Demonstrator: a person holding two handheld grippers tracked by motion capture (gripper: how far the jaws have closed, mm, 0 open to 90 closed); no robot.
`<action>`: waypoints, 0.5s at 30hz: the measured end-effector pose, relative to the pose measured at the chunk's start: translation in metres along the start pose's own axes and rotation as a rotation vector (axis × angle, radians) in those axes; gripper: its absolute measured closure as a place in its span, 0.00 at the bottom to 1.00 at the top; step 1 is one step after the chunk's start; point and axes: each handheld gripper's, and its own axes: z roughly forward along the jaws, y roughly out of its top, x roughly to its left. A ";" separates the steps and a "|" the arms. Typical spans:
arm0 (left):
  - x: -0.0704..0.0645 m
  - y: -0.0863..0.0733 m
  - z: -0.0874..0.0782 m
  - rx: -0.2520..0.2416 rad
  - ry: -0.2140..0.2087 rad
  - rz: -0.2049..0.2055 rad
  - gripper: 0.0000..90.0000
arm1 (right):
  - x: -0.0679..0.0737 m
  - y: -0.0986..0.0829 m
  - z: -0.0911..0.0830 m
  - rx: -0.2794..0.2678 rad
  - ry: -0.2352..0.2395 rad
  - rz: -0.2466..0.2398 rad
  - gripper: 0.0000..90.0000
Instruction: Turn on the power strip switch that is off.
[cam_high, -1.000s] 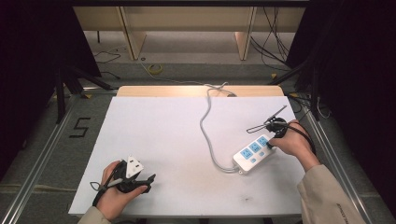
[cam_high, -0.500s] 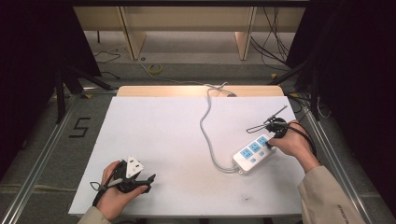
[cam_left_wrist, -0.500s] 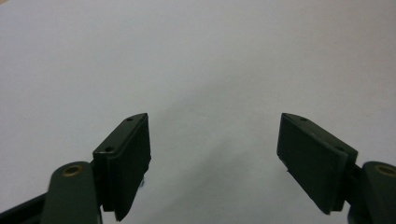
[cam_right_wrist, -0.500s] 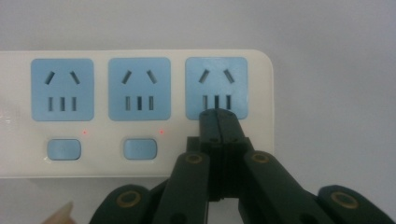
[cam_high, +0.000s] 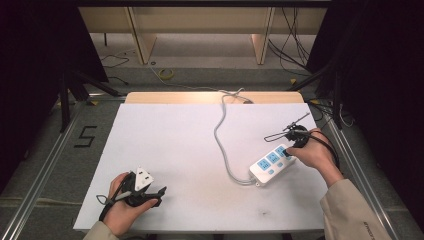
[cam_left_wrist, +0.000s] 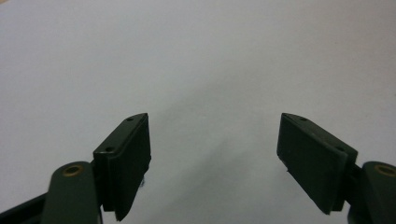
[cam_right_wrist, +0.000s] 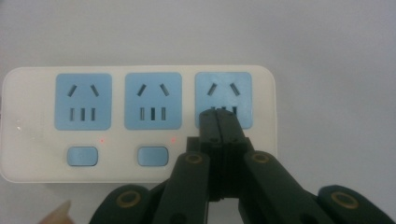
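Broad bare stretch of tabletop (cam_high: 175, 145) from the left edge past the middle. Nothing ahead of the left tongs (cam_left_wrist: 215, 154), spread wide near the front left corner. Power strip (cam_high: 272, 162) blocking the right side, its grey cord (cam_high: 220, 135) snaking from the far edge toward the front. Right tongs (cam_right_wrist: 223, 122) pressed together over the strip's end socket.

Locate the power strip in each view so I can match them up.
High view: power strip lies right of centre on the white table, by the right gripper.
Left gripper view: open fingers over bare table, no strip.
Right gripper view: strip spans the middle, shut fingers over its right-hand socket.
Shared landmark: the white tabletop.
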 end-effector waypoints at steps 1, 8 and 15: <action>0.000 0.000 0.000 0.000 0.000 0.000 0.29 | 0.000 0.000 -0.001 -0.005 0.007 0.001 1.00; 0.000 0.000 0.000 0.002 -0.001 0.002 0.29 | 0.002 -0.002 -0.004 -0.035 0.011 0.000 1.00; 0.000 0.000 0.000 0.001 -0.001 0.001 0.29 | 0.003 -0.004 -0.007 -0.059 0.013 -0.005 1.00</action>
